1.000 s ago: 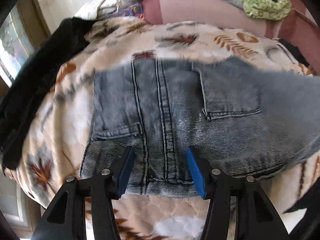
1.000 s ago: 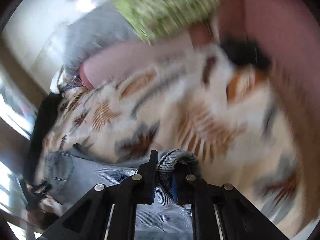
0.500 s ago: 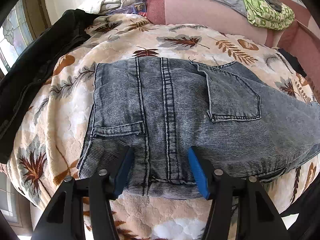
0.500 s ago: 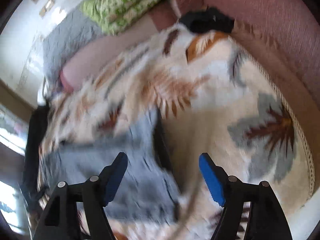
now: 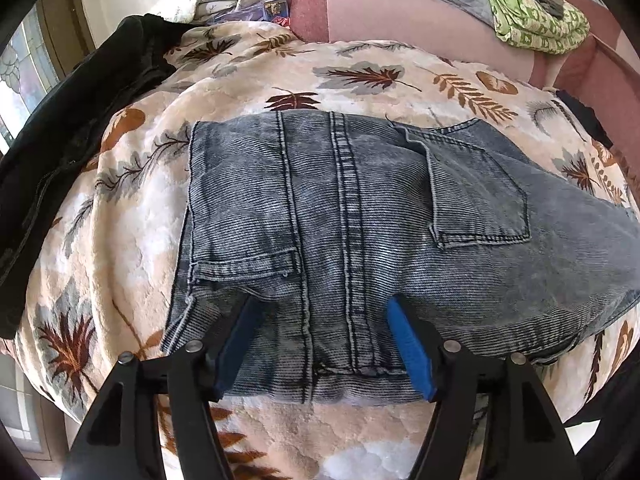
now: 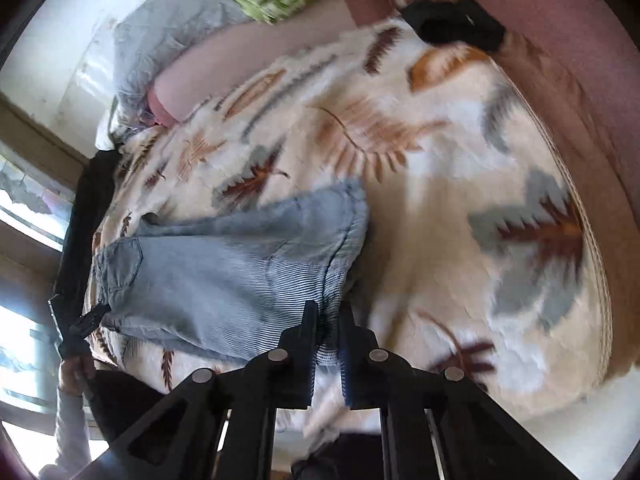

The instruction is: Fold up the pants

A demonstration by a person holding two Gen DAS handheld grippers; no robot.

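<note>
Grey-blue denim pants [image 5: 360, 220] lie flat on a leaf-patterned blanket [image 5: 132, 208], waist end near me, back pockets up. My left gripper [image 5: 320, 320] is open, its blue fingers [image 5: 408, 340] resting on the waistband either side of the centre seam. In the right wrist view the pants [image 6: 224, 272] stretch to the left. My right gripper [image 6: 328, 320] is shut on the near corner of the pants' right-hand edge.
A black garment [image 5: 72, 132] lies along the blanket's left side. A pink sofa back [image 5: 400, 12] with a grey quilt and a green patterned cloth [image 5: 536, 20] runs behind. A small black item [image 6: 456, 24] sits at the far right corner. The pink sofa arm [image 6: 580, 80] borders the right.
My right gripper opened half a second ago and has now closed on the pants' fabric edge again. The left gripper stayed open on the waistband, barely moving.
</note>
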